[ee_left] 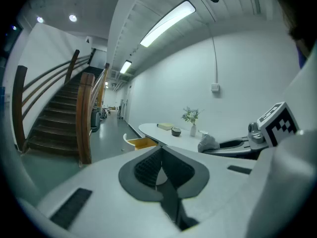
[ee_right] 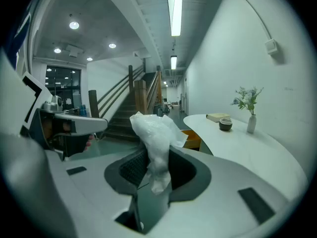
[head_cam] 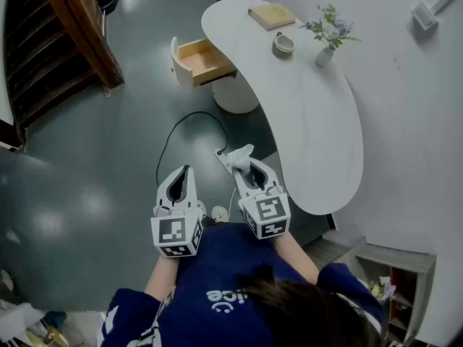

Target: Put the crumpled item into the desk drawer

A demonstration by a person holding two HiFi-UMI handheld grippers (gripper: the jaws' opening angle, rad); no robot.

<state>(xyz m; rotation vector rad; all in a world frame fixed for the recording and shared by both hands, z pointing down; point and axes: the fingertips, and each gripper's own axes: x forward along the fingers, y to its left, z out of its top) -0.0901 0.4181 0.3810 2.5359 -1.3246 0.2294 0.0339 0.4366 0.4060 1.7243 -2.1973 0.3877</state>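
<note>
Pickup looks done: my right gripper (head_cam: 245,167) clamps crumpled item (ee_right: 154,132); left gripper (ee_left: 160,157) closed, empty. Open drawer (head_cam: 206,60) at far end of desk (head_cam: 318,121), well apart; carry and drop left.

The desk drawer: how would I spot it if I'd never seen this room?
Find the long, curved white desk along the wall. At its far end, on the side facing the open floor, the drawer stands pulled out. It is the only pale wooden box jutting from the desk; the book, bowl and flower vase sit on top.
</note>
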